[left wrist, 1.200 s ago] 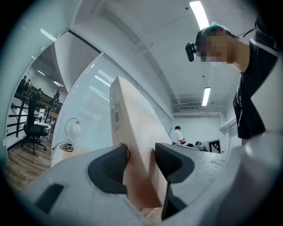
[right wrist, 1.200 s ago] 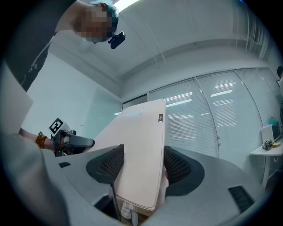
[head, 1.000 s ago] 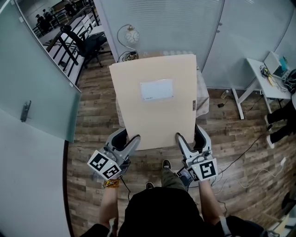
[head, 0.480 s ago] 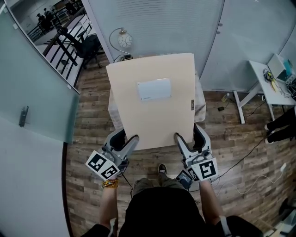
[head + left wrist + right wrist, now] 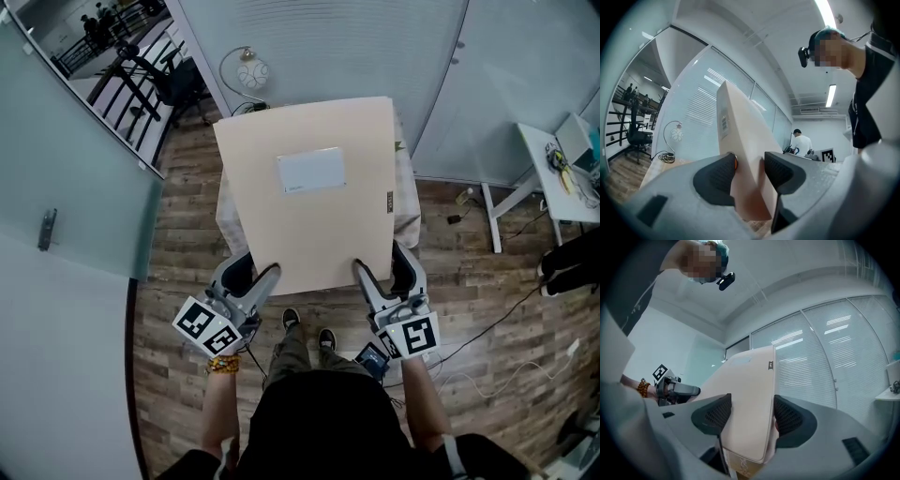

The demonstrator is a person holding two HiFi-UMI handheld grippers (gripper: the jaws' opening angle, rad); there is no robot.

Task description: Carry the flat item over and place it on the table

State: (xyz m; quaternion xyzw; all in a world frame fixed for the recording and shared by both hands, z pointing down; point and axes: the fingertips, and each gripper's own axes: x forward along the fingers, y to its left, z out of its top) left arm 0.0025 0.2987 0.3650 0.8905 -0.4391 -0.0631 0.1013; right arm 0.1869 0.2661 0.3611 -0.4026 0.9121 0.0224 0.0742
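I hold a flat beige item [image 5: 309, 197] with a white label level in front of me, one gripper at each near corner. My left gripper [image 5: 255, 278] is shut on its near left edge, and the pads press both faces [image 5: 740, 136]. My right gripper [image 5: 378, 274] is shut on the near right edge, with the rounded edge [image 5: 750, 394] between its pads. Under the item stands a small table with a pale cloth [image 5: 406, 202]; the item hides most of it.
A frosted glass partition with a handle [image 5: 45, 230] runs along the left. Blinds and glass panels close off the far side. A round lamp with a coiled cable [image 5: 248, 73] sits on the wooden floor, and a white desk [image 5: 562, 155] stands at the right. Cables trail over the floor [image 5: 487, 323].
Both grippers and the flat item have moved forward toward the glass wall. The item now covers more of the cloth-covered table, and my feet have stepped forward.
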